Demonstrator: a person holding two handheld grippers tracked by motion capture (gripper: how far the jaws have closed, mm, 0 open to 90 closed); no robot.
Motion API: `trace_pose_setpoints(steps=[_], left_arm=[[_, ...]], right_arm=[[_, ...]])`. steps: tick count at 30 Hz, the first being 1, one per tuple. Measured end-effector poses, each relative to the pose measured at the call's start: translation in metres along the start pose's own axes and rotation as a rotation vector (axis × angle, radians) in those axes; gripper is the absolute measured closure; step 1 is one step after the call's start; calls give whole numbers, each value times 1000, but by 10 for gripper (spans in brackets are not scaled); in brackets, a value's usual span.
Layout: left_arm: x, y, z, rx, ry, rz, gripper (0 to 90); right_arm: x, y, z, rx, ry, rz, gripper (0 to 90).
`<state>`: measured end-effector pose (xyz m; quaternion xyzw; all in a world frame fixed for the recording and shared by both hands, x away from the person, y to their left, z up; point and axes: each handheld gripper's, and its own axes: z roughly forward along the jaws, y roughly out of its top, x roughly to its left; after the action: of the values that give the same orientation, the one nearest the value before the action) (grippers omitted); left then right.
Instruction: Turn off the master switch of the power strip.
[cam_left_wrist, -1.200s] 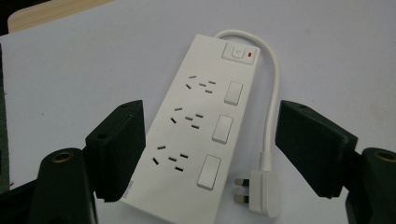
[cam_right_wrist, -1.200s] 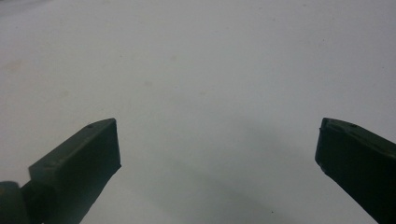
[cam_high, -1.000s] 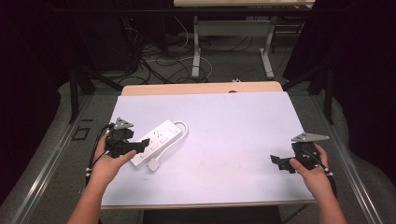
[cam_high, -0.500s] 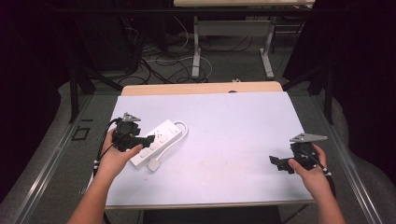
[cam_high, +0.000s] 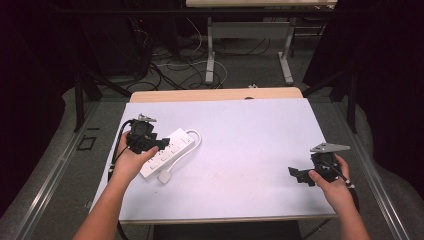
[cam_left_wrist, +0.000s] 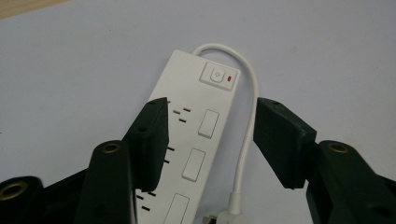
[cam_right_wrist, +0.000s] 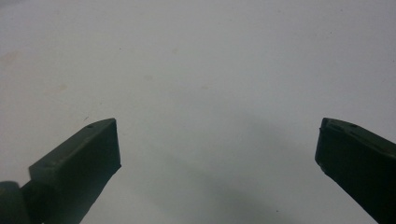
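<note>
The black two-jaw left gripper is held in the person's left hand, the bare left forearm being brought in from the bottom edge at the table's left side. Its jaws are seen spread apart, in the left gripper view too. Over at the table's right, the black two-jaw right gripper is gripped by the right hand, low and near the front edge, jaws parted wide, and nothing is held between them.
</note>
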<state>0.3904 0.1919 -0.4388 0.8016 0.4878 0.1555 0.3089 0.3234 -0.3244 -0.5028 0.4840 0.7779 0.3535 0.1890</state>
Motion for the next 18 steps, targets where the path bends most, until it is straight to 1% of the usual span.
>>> trace_pose_setpoints(steps=[1, 2, 3, 4, 5, 7, 8, 9, 10, 12, 14, 15, 16, 18], left_arm=[[0, 1, 1, -3, -5, 0, 481], [-1, 2, 2, 6, -6, -9, 493], [0, 4, 3, 6, -2, 1, 505], [0, 4, 3, 6, -2, 1, 519], [-2, 5, 3, 12, -6, -27, 528], [0, 7, 4, 14, -14, -10, 558], [-1, 8, 5, 14, -16, -27, 567], [-1, 9, 6, 19, -18, -22, 577], [-2, 10, 8, 26, -21, -37, 587], [-1, 11, 9, 27, -23, -29, 602], [-2, 13, 12, 37, -23, -31, 623], [-2, 14, 13, 41, -24, -23, 631], [-2, 15, 15, 47, -28, -27, 641], [-3, 17, 18, 54, -25, -22, 662]], right_arm=[[0, 0, 0, 0, -1, 0, 0], [0, 0, 0, 2, 0, 1, 0], [0, 0, 0, 1, 4, 1, 0], [1, 0, 1, 1, 2, 5, 0], [1, 0, 1, 1, 2, 5, 0], [0, 0, 1, 0, 2, 0, 0], [0, 0, 1, 1, 2, 1, 0], [0, 0, 1, 0, 2, 3, 0], [0, 0, 1, 0, 2, 4, 0], [0, 0, 1, 0, 1, 1, 0], [1, 0, 1, 3, 3, 6, 0], [1, 0, 1, 3, 6, 8, 0], [1, 0, 2, 4, 7, 9, 0], [1, 0, 2, 4, 4, 7, 0]])
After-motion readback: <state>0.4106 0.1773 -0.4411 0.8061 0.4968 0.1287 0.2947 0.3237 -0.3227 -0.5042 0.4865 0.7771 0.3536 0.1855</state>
